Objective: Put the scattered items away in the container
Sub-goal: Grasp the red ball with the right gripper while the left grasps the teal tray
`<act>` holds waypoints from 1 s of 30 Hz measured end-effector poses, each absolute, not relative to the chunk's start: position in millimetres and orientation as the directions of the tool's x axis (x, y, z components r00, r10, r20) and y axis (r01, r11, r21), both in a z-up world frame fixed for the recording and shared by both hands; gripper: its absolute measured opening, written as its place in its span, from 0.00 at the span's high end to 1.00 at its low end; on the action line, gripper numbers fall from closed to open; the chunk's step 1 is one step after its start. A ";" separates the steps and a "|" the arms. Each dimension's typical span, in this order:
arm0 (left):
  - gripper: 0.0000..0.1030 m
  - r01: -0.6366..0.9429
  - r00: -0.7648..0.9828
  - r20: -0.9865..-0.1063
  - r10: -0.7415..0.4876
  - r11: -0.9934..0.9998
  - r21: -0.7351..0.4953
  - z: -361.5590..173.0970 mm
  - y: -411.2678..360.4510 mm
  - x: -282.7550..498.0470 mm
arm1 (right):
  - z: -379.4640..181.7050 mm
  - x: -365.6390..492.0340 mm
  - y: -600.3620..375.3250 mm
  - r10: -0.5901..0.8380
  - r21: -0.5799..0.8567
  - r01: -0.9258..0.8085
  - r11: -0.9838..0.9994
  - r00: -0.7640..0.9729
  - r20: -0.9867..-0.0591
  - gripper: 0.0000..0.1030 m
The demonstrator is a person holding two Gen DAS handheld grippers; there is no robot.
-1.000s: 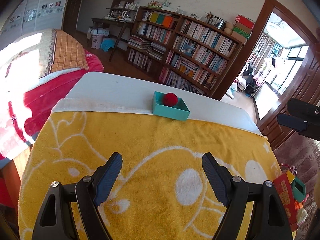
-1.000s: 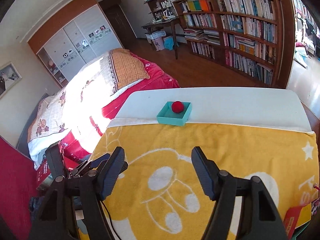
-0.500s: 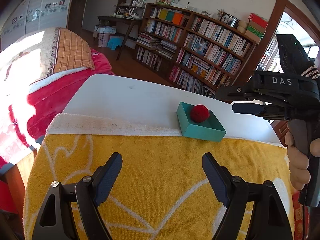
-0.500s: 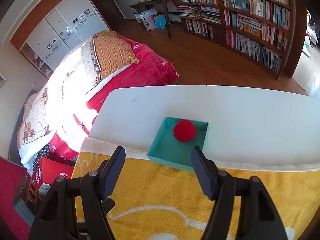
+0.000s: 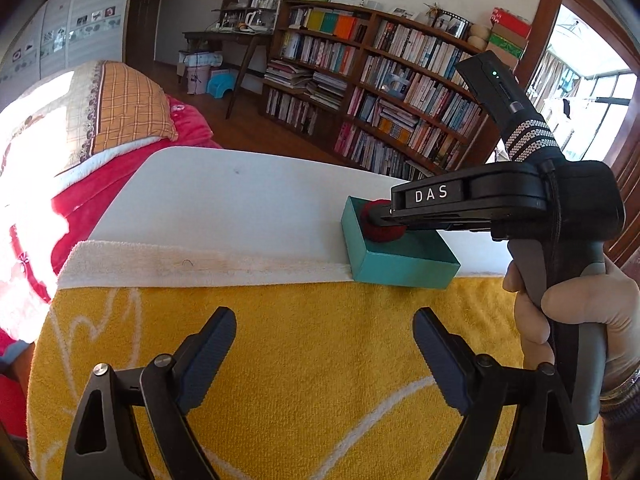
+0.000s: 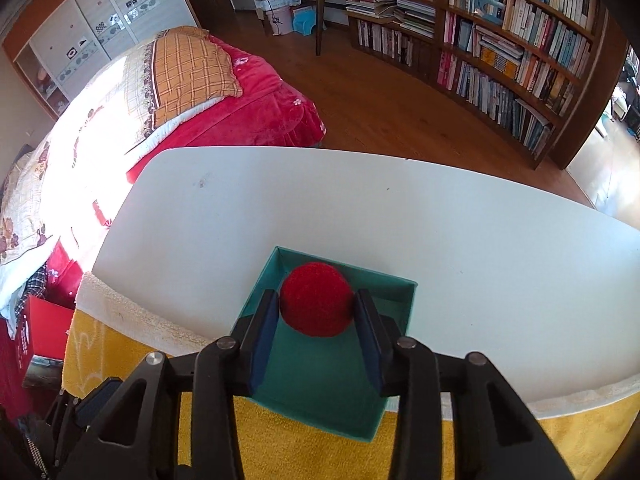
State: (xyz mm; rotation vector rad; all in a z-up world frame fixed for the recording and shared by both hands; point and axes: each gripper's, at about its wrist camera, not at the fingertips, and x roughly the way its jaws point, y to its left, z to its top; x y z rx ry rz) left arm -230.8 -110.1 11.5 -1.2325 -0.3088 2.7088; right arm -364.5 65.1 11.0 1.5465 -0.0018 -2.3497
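Observation:
A red fuzzy ball (image 6: 316,298) lies inside a teal open box (image 6: 394,294) on the white table at the edge of a yellow towel. My right gripper (image 6: 316,312) reaches into the box and its two fingers touch the ball on either side, shut on it. In the left wrist view the right gripper's fingers cover part of the ball (image 5: 384,232) in the box (image 5: 400,266). My left gripper (image 5: 324,332) is open and empty over the yellow towel (image 5: 300,340), short of the box.
The white table (image 6: 400,208) extends beyond the box. A bed with a red blanket (image 6: 240,120) is at the left. A long bookshelf (image 5: 380,92) stands behind the table. A red carton (image 6: 36,344) sits low at the left.
My right gripper moved forward into the teal box and closed its fingers onto the red ball. The left gripper shifted slightly left and stayed open.

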 end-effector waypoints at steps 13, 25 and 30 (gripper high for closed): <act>0.01 -0.076 -0.663 -0.738 0.127 -0.992 -0.103 9.7 -32.9 -272.9 | 64.4 -327.8 139.3 -0.309 0.238 0.199 -0.951 -0.528 -0.791 0.66; 0.01 -0.080 -0.675 -0.734 0.078 -0.996 -0.033 1.6 -2.4 -310.5 | 61.3 -313.3 186.9 -0.312 0.285 0.136 -0.949 -0.547 -0.777 0.66; 0.01 -0.056 -0.612 -0.789 0.062 -0.998 -0.035 -10.2 -3.5 -330.7 | 56.2 -312.9 189.4 -0.312 0.290 0.129 -0.948 -0.546 -0.777 0.66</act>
